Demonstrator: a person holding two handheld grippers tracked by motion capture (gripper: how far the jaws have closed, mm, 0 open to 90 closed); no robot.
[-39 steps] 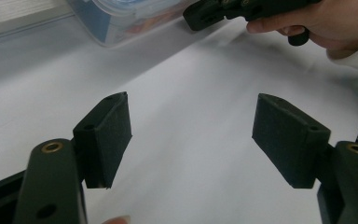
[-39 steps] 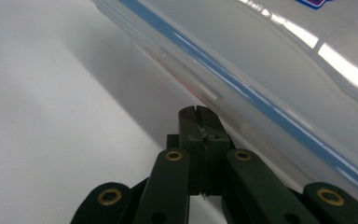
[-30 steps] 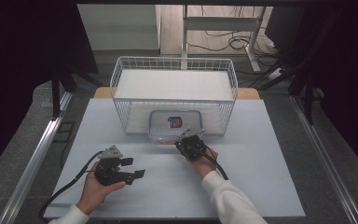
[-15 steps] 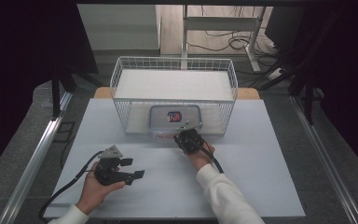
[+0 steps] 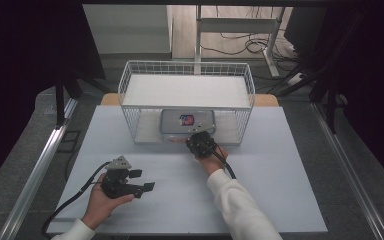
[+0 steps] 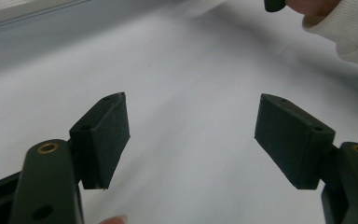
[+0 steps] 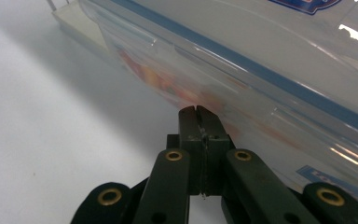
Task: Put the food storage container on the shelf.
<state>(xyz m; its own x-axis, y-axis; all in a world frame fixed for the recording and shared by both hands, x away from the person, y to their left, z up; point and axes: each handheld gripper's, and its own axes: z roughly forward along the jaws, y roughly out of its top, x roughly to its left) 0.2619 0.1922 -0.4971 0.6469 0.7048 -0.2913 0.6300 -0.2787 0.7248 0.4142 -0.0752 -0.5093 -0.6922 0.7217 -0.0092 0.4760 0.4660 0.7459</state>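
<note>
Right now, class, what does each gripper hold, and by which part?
Nothing. The left gripper is open over bare table. The right gripper is shut on itself, tips at the clear container wall; contact cannot be told.

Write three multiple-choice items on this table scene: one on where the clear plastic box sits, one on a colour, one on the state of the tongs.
1. Where is the plastic box?
A. Inside the wire basket
B. On the floor
C. In the left hand

2. What colour is the stripe along the box in the right gripper view?
A. Green
B. Blue
C. Yellow

3. How do the two tongs stand?
A. Both wide open
B. Left shut, right open
C. Left open, right shut

Answers:
1. A, since the high view shows the box lying within the basket's wire walls.
2. B, since a blue band runs along the clear box.
3. C, since the left tongs gape with only bare table between the pads, while the right tongs have their pads pressed together, right at the box.
</note>
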